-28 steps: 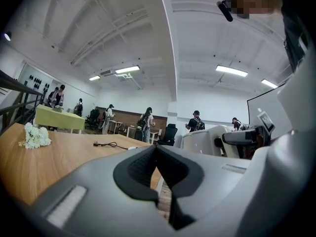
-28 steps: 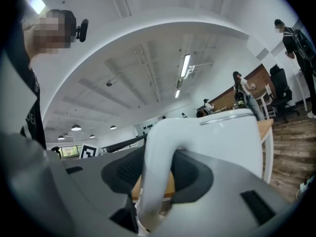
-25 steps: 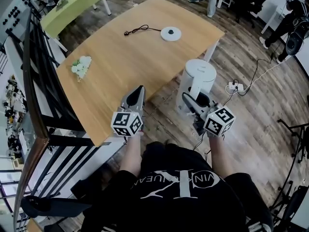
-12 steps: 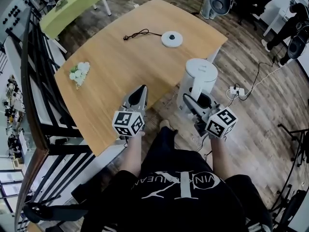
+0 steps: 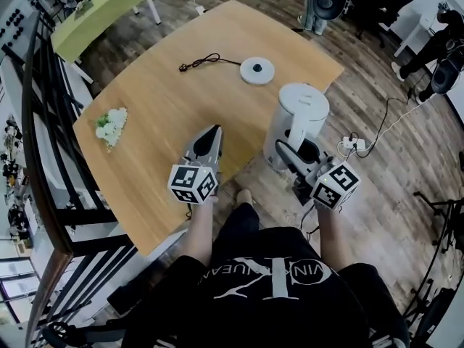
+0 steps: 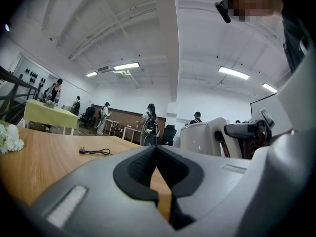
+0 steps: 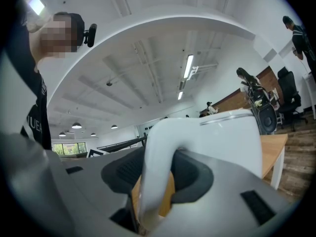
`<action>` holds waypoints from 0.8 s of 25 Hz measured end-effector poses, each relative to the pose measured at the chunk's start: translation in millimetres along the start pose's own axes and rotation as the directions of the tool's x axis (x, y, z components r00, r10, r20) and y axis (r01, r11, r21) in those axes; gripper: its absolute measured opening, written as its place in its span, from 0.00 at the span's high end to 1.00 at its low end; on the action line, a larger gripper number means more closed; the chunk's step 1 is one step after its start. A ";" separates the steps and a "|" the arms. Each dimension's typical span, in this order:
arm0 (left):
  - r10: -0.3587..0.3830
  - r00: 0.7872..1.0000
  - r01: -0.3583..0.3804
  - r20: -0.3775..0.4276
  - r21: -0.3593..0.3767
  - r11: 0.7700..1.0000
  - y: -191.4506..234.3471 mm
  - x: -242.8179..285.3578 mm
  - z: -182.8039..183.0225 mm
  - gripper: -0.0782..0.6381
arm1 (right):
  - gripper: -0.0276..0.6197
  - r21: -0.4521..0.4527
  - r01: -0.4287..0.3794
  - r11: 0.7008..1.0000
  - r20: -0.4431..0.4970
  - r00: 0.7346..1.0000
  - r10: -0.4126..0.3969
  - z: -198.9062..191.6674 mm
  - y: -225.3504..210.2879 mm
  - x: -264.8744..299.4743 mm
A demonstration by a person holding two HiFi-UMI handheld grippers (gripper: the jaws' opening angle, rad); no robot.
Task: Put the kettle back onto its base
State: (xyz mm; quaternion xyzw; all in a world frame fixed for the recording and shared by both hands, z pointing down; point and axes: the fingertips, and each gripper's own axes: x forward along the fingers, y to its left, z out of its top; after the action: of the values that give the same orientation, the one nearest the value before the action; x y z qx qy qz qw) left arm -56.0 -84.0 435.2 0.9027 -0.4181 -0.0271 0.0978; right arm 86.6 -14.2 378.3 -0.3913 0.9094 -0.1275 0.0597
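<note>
While the right hand-held gripper [image 5: 288, 154] clamps it, the cylindrical kettle [image 5: 301, 111] looks plastic.

Head view: right gripper [image 5: 292, 151] covers part of the kettle [image 5: 303, 107] handle & the side behind it. Person [image 5: 268, 288] cut off at bottom edge.

Left gripper view: flowers [image 6: 9, 138] cut by left edge; far people [image 6: 149, 125] too small to tell much; kettle's right side hidden behind right gripper.

Right gripper view: kettle's lower body hidden by gripper's own body.
</note>
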 end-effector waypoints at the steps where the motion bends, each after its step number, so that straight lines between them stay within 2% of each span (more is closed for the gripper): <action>1: -0.002 1.000 0.002 0.003 -0.002 1.000 4.2 6.1 1.1 0.88 | 0.72 0.000 -0.002 1.000 -0.002 1.000 0.002 0.7 -5.1 5.5; 9: -0.020 1.000 0.020 -0.012 0.005 1.000 37.0 60.2 3.7 0.88 | 0.72 0.012 0.008 1.000 -0.008 1.000 -0.008 9.7 -52.0 44.9; 15: -0.019 1.000 0.018 -0.017 -0.016 1.000 65.1 88.8 5.9 0.88 | 0.72 0.022 0.019 1.000 -0.010 1.000 -0.019 16.4 -77.1 75.0; 20: -0.041 0.998 0.042 -0.051 0.034 0.999 72.5 104.4 6.1 0.88 | 0.72 0.020 0.019 1.000 -0.009 1.000 -0.019 21.8 -89.9 88.8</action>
State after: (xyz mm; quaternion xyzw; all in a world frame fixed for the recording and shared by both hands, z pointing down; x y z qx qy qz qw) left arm -43.4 -210.0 447.1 0.9132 -0.3971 0.0008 0.0920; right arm 92.7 -142.2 381.6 -0.3988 0.9046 -0.1389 0.0581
